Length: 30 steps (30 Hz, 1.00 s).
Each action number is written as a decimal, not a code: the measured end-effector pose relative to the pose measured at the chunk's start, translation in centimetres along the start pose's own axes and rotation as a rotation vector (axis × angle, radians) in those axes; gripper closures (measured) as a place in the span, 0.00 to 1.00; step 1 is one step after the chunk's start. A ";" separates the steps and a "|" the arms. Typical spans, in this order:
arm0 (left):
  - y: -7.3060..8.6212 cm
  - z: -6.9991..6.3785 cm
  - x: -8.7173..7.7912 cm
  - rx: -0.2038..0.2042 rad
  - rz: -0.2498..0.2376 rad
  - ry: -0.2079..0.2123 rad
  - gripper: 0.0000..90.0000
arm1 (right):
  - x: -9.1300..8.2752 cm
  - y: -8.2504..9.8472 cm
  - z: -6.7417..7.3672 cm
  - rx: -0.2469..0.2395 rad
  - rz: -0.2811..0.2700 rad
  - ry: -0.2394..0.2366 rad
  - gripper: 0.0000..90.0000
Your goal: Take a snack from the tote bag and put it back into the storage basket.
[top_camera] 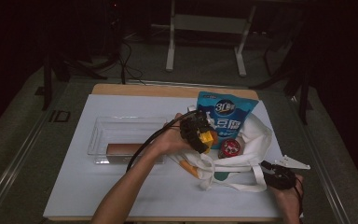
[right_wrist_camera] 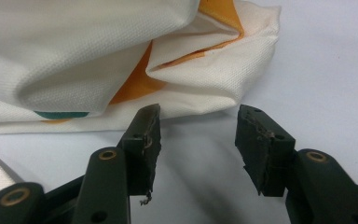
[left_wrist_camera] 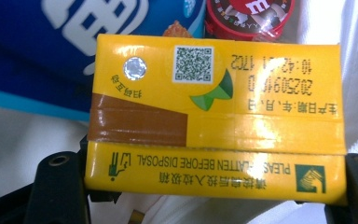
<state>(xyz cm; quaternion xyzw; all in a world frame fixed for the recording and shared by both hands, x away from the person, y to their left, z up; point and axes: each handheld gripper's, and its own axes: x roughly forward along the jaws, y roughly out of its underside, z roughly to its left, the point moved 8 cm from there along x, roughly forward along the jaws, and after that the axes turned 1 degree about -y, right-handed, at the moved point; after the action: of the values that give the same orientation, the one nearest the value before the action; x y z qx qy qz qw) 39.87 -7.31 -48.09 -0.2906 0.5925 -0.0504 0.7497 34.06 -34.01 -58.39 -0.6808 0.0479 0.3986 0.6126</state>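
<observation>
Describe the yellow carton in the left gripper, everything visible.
The yellow carton is a small box-shaped drink pack that looks like coated paperboard, glossy and undented. The face towards the camera carries a QR code, a foil straw spot, a brown band, a printed date and "PLEASE FLATTEN BEFORE DISPOSAL", all upside down. The left gripper clamps it between both jaws, above the open white bag, with a blue pouch and a red tub beyond.
</observation>
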 end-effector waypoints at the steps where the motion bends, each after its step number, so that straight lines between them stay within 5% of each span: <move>1: 0.0 0.0 0.0 0.000 0.000 0.000 0.32 | 0.0 0.0 0.0 0.000 0.000 0.000 0.55; 30: 1.5 1.6 -5.3 -0.017 -0.064 0.003 0.32 | 0.0 0.0 0.0 -0.002 0.001 0.000 0.55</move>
<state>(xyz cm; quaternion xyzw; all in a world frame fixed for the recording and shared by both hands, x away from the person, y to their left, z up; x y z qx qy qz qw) 39.38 -3.28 -44.09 -0.3156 0.5845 -0.0696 0.7443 34.06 -33.99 -58.40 -0.6816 0.0477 0.3989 0.6116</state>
